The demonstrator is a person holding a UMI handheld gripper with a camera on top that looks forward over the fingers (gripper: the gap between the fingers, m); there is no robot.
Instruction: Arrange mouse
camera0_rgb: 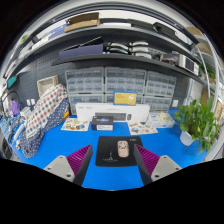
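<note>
Gripper view is showing the claw with its fingers standing apart and holding nothing, low in the frame. Just ahead of them, centre frame, the mouse is lying on a black mat on the blue worktop. Judging by this, the arranging is either finished or not yet begun; which one cannot be told.

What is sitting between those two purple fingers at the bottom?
In the gripper view, a black mouse pad on the blue table lies between the open gripper's fingers, with a small mouse resting on it, untouched.
</note>
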